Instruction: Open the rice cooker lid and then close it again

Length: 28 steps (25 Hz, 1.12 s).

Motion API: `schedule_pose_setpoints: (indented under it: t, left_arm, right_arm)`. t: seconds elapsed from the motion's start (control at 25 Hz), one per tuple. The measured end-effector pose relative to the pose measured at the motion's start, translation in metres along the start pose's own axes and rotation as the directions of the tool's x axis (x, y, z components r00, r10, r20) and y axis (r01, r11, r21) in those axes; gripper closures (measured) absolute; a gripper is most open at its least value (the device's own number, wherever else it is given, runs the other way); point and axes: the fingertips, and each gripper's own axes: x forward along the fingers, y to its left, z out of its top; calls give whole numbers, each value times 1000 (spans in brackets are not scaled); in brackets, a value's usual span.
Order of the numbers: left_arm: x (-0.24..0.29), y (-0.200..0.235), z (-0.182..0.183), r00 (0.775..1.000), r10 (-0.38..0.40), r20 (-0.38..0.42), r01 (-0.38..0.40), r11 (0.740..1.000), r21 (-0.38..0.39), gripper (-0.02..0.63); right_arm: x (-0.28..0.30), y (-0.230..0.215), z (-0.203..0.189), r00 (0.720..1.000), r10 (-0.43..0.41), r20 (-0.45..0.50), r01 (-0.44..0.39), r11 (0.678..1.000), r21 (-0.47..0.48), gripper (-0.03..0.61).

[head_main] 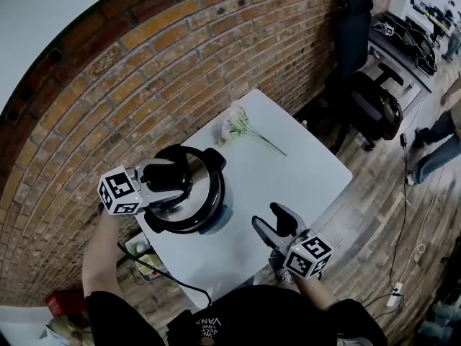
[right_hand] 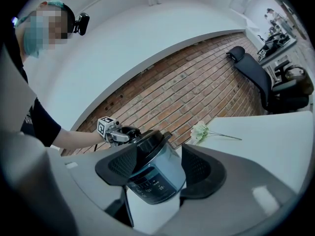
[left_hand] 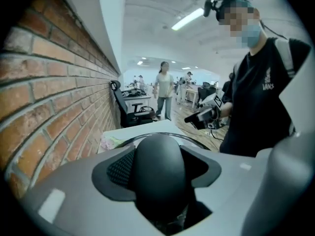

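A silver rice cooker (head_main: 213,209) with a black lid (head_main: 196,193) stands at the left end of the white table (head_main: 295,171). My left gripper (head_main: 171,177) is shut on the lid's black knob (left_hand: 160,173), which fills the space between its jaws. In the right gripper view the lid (right_hand: 147,142) looks slightly tilted on the cooker (right_hand: 155,181). My right gripper (head_main: 276,225) hovers open over the table's near edge, apart from the cooker, with nothing held. Its fingers (right_hand: 118,166) frame the cooker's control panel from a distance.
A sprig of pale flowers (head_main: 239,125) lies at the table's far edge by the brick wall (head_main: 144,71). A black office chair (head_main: 371,103) stands beyond the table. The cooker's black cable (head_main: 166,274) hangs off the near left. A person (head_main: 436,146) walks at the right.
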Motion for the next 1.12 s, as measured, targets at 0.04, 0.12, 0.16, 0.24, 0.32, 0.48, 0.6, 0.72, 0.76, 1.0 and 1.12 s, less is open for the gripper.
schedule_pose_setpoints:
  t: [0.04, 0.12, 0.16, 0.24, 0.32, 0.48, 0.6, 0.72, 0.76, 1.0, 1.12]
  left_arm:
    - [3, -3, -3, 1000, -16, -16, 16, 999, 32, 336]
    - [6, -6, -5, 999, -28, -15, 29, 998, 63, 334]
    - [5, -7, -4, 1000, -30, -3, 30, 998, 63, 336]
    - [4, -7, -3, 999, -31, 13, 30, 998, 58, 334]
    - [4, -6, -2, 1000, -25, 16, 24, 998, 55, 334]
    - [3, -5, -5, 1000, 8, 23, -9, 999, 36, 335]
    - [5, -5, -5, 999, 31, 14, -31, 999, 13, 334]
    - [7, -3, -4, 998, 61, 5, -60, 998, -13, 334]
    - [7, -2, -5, 997, 72, 3, -72, 997, -21, 334]
    - [6, 3, -6, 986, 164, -8, -164, 983, -88, 331]
    - [4, 9, -6, 968, 251, -6, -250, 958, -139, 328]
  right_arm:
    - [0, -1, 0, 1000, -3, -2, 3, 1000, 0, 291]
    - [0, -2, 0, 1000, -7, -4, 7, 1000, 1, 291]
    - [0, -3, 0, 1000, -7, -7, 7, 1000, 1, 291]
    - [1, -2, 0, 1000, -5, -15, 5, 1000, -1, 291]
    - [2, -1, -2, 1000, -3, -15, 3, 1000, 1, 291]
    - [4, 4, -5, 1000, 2, -18, -2, 1000, -1, 291]
    - [2, 4, -5, 1000, 4, -10, -4, 1000, -1, 291]
    - [-1, 5, -1, 1000, 8, -6, -8, 1000, -10, 291]
    - [-2, 6, 0, 1000, 10, -4, -10, 1000, -13, 291]
    - [-12, 9, 5, 1000, 10, 4, -9, 1000, -26, 291]
    - [-17, 11, 6, 1000, 9, 2, -9, 999, -35, 291]
